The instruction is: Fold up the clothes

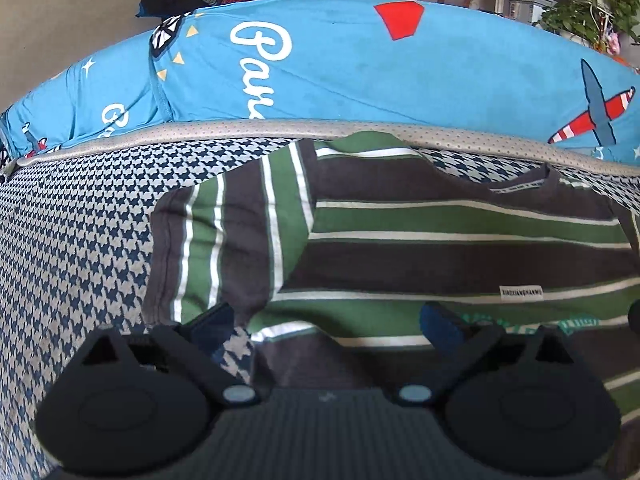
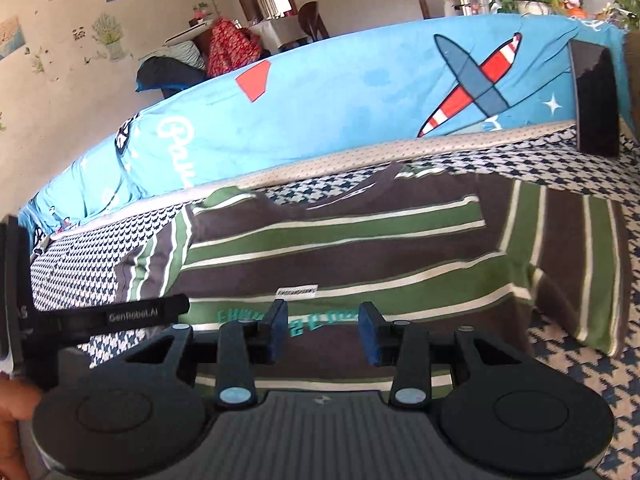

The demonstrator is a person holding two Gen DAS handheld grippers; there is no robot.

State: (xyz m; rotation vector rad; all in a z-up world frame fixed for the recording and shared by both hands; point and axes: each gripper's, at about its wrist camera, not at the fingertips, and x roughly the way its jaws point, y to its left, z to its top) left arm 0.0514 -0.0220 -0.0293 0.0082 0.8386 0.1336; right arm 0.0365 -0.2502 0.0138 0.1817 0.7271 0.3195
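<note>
Left wrist view: left gripper (image 1: 326,328) gapes over the shirt (image 1: 440,240) at centre; right gripper (image 2: 323,330) likewise unclenched. Shirt looks light and limp; pinch a hem corner.

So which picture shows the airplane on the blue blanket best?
The right wrist view. There the whole red-and-white striped airplane sits in plain sight on the blue blanket, wings and tail included. The left wrist view catches the airplane only at the far right edge, squeezed by the lens, with its lower end hidden behind the sofa edge.
</note>
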